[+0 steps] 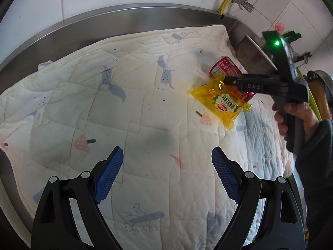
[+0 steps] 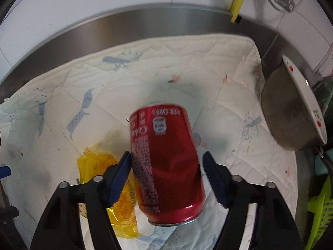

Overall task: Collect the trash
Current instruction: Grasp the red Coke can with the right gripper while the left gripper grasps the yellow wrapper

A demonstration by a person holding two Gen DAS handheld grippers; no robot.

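1. Nearest the lens in the right wrist view, the right gripper (image 2: 167, 162) is straddling a dented red can (image 2: 166, 162) lying on its side, its silver end toward the camera.
2. The left blue pad (image 2: 120, 179) is touching the can's printed side; the right pad is sitting just beside the can with a sliver of gap showing, so the tongs are partly closed around the can but not yet clamping it.
3. A yellow wrapper (image 2: 116, 189) is lying beside the can to the left, partly under that left finger.
4. Both pieces of trash are resting on a white quilted cloth (image 2: 62, 79) printed with blue birds, spread inside a steel-rimmed counter (image 2: 145, 18).
5. A bowl (image 2: 291, 112) is leaning on its side at the cloth's right edge.
6. In the left wrist view, the left gripper (image 1: 167, 177) is hanging wide open above bare cloth (image 1: 83, 93), holding nothing.
7. From there, the can (image 1: 222, 65) and wrapper (image 1: 222, 106) are lying well apart from it, toward the far right, with the right gripper (image 1: 229, 81) over them and a hand (image 1: 295, 114) gripping its handle.
8. A yellow hose (image 1: 225, 2) is running down the tiled wall behind.
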